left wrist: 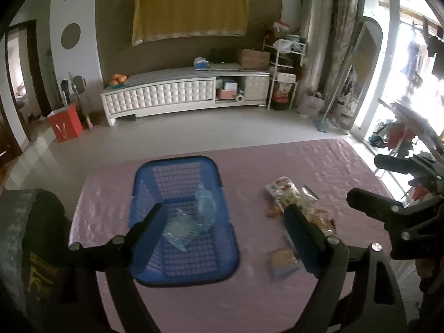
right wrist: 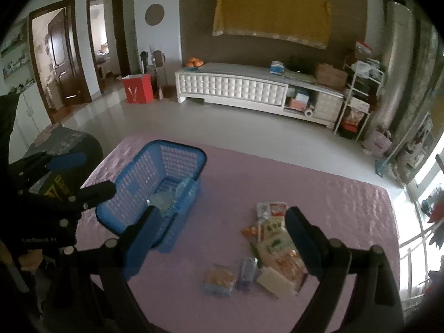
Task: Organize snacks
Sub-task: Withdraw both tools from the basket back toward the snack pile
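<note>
Daylight entered from the large glazed balcony doors on the right, where the glass was blown out to near white in both views. The rest of the room was dim and flat, with the brown rear wall underexposed. Fisheye distortion bowed straight lines and darkened the corners to black. Motion blur softened the loose snack packets and the blue perforated plastic basket on the pink quilted worktop.

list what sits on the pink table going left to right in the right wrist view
blue perforated plastic basket holding clear plastic packets → pale blue packet of round biscuits → small purple-blue packet → heap of white, orange and green snack packets
</note>
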{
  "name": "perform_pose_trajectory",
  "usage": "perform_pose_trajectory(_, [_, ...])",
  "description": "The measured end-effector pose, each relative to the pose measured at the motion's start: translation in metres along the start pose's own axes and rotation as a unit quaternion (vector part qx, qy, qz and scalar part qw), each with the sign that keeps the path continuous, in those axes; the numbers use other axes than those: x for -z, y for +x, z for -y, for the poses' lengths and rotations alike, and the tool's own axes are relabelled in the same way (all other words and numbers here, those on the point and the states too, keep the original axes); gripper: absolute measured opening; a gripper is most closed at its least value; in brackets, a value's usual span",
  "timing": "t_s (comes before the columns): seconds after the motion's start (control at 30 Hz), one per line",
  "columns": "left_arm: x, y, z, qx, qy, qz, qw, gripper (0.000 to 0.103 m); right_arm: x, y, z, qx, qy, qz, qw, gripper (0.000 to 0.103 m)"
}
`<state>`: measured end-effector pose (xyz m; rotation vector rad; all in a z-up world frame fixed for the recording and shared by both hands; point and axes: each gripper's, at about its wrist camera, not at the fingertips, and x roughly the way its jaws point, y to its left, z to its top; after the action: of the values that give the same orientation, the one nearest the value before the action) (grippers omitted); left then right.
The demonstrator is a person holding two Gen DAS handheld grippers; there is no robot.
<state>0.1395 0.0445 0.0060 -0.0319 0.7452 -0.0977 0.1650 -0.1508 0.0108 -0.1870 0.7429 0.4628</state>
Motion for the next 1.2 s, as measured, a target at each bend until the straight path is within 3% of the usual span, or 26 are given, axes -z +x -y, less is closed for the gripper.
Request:
perform_pose_trajectory(0.33, [0.02, -0.004, 0.047, 0.021, 0.024, 0.0, 0.9995, 0.084, 0.033, -0.019, 0.031, 0.013, 0.038, -0.003, 0.999, 0.093])
perform_pose_trajectory(0.73, [0.044, 0.023, 0.084, 0.043, 0.031, -0.037, 0.9979, 0.084, 0.084, -0.017, 0.064, 0.017, 0.071, -0.023, 0.997, 0.093])
perform_pose_trajectory(1.0, [0.068, 0.064, 0.099, 0.057, 0.016, -0.083, 0.9948, 0.084, 0.121, 0.005, 0.086, 0.013, 0.109, -0.051, 0.993, 0.093])
perform_pose_trajectory(1.2, [0.092, 0.099, 0.113, 0.053, 0.022, -0.119, 0.9912, 0.084, 0.144, 0.024, 0.092, 0.033, 0.102, -0.065, 0.992, 0.093])
